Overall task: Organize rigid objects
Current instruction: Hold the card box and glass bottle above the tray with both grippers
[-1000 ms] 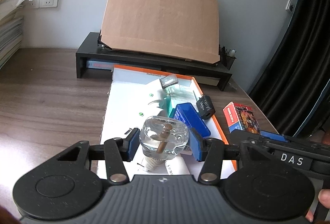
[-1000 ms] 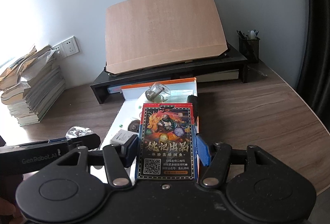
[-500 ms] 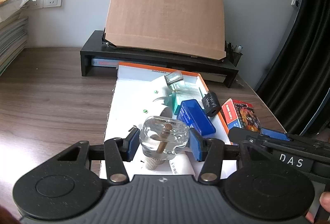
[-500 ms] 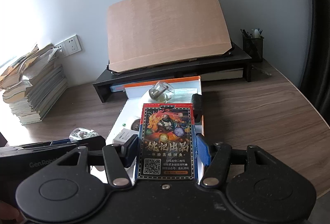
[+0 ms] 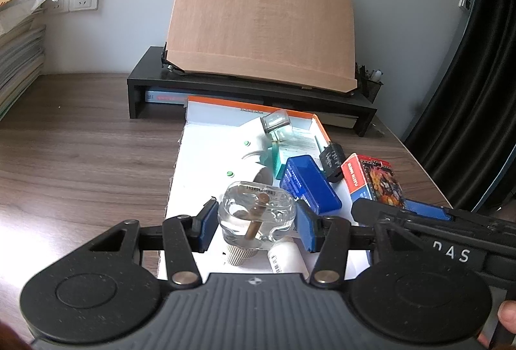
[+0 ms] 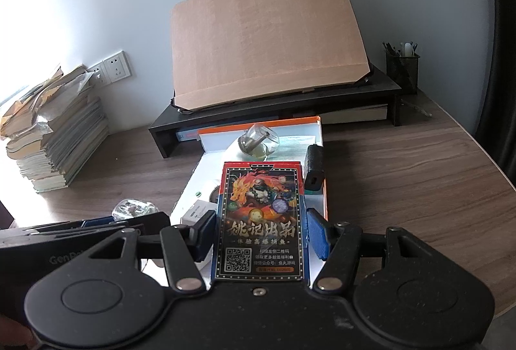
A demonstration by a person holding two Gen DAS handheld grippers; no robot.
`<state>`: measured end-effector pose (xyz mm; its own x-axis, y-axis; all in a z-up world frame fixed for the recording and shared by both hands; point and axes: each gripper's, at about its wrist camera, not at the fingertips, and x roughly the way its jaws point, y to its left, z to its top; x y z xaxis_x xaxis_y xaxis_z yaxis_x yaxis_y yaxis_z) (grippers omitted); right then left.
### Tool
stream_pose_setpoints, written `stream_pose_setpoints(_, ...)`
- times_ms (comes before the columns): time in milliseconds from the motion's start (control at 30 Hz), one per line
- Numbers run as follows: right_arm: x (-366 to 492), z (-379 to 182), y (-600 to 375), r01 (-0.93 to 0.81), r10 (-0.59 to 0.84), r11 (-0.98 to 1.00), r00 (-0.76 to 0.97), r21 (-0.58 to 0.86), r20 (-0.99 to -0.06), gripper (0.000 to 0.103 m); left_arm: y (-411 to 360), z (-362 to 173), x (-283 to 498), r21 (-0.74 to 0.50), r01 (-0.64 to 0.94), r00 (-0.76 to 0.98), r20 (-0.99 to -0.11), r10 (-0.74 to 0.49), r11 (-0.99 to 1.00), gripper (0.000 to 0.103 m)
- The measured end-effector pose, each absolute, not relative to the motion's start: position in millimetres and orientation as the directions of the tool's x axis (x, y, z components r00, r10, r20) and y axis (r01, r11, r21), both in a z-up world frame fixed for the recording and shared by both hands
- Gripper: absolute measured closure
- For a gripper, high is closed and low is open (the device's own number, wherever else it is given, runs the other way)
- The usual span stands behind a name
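Note:
My left gripper (image 5: 256,225) is shut on a clear glass bottle (image 5: 256,216) with a ribbed cap, held over the near end of a white, orange-edged box (image 5: 209,163). My right gripper (image 6: 260,235) is shut on a playing card box (image 6: 262,221) with a dragon picture, held over the box's right side; it also shows in the left wrist view (image 5: 372,180). In the box lie a blue case (image 5: 309,184), a teal box (image 5: 279,158), a second glass bottle (image 5: 275,122) and a white tube (image 5: 283,256). A black adapter (image 5: 332,158) rests on its right rim.
A black monitor stand (image 5: 251,95) with a brown cardboard sheet (image 5: 261,34) stands behind the box. A stack of papers (image 6: 54,137) is at the left, a mesh pen holder (image 6: 403,67) at the right. A black curtain (image 5: 477,66) hangs beyond the desk's right edge.
Both grippers have kept their grip and drifted slightly; the box and stand sit a little farther right in the left view.

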<state>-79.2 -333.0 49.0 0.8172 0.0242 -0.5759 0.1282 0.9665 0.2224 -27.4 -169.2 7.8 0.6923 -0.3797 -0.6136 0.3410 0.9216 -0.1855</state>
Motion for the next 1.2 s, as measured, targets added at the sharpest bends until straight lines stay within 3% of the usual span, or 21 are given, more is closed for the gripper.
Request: stream_pose_setpoints(1200,-70.1,43.9,-332.7,0.129,0.028,0.966,0.81,0.224,-0.585,0.032,-171.0,6.6,-17.8,-0.192,0.347,0.688,-0.613,-0.388,0.918,0.051)
